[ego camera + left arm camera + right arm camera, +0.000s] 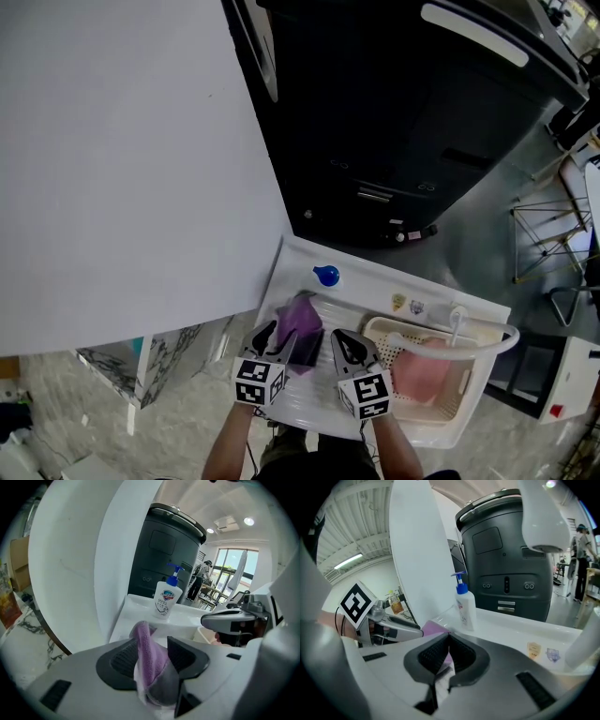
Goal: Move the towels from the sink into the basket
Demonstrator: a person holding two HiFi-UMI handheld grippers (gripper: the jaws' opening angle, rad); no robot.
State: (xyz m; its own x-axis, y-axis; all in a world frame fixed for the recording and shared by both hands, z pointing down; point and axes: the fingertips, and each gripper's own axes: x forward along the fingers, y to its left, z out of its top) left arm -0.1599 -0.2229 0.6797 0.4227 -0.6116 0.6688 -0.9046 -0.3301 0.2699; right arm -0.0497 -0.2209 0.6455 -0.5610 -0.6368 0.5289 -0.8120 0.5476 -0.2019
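Observation:
A purple towel lies bunched in the white sink. My left gripper is open right over it. In the left gripper view a fold of the purple towel stands up between the spread pads of the left gripper. My right gripper hovers just right of the towel with its pads shut tip to tip, as seen on the right gripper. A little purple cloth shows behind those pads; I cannot tell if any is pinched. A pink towel lies in the cream basket to the right.
A blue-pump soap bottle stands on the sink's back ledge, also visible as the soap bottle. A white faucet rises by the basket. A black appliance stands behind the sink and a white panel to its left.

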